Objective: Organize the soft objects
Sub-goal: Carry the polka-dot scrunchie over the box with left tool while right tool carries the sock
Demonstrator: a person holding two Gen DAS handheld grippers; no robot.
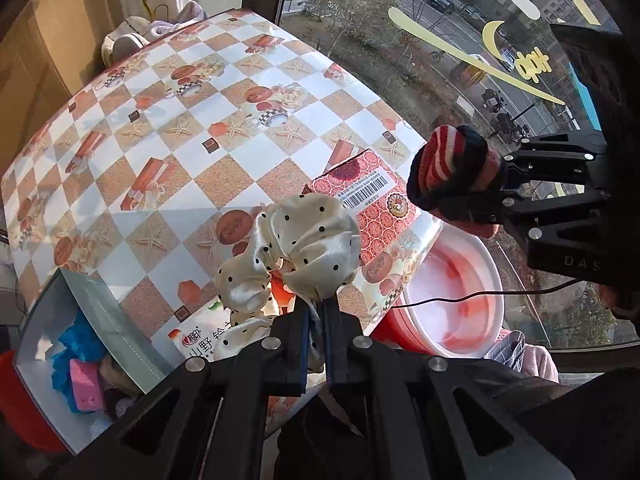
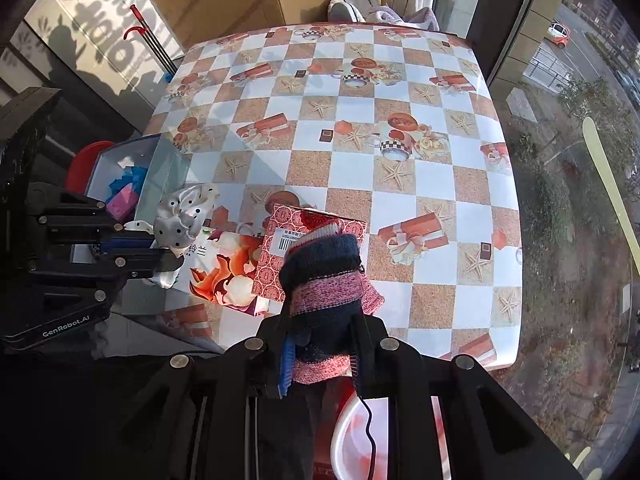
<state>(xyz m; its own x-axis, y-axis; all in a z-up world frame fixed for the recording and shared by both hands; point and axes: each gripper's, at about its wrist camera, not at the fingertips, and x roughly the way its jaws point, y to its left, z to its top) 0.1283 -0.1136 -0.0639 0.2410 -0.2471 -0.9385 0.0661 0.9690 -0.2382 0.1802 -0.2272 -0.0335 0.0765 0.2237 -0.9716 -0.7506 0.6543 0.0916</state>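
From the left wrist we see our left gripper (image 1: 316,308) clamped on a cream polka-dot scrunchie (image 1: 292,248), the red patterned box (image 1: 368,200) just beyond it. From the right wrist, our right gripper (image 2: 320,344) is clamped on a striped knit sock (image 2: 326,280), the box (image 2: 276,256) beyond it.

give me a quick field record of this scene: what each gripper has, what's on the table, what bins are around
left gripper: shut on polka-dot scrunchie
right gripper: shut on striped knit sock
table: checkered cloth with starfish print
on table: red patterned box, beside it a flowered box
left of table: grey bin holding blue and pink soft items
below table edge: red and white basin
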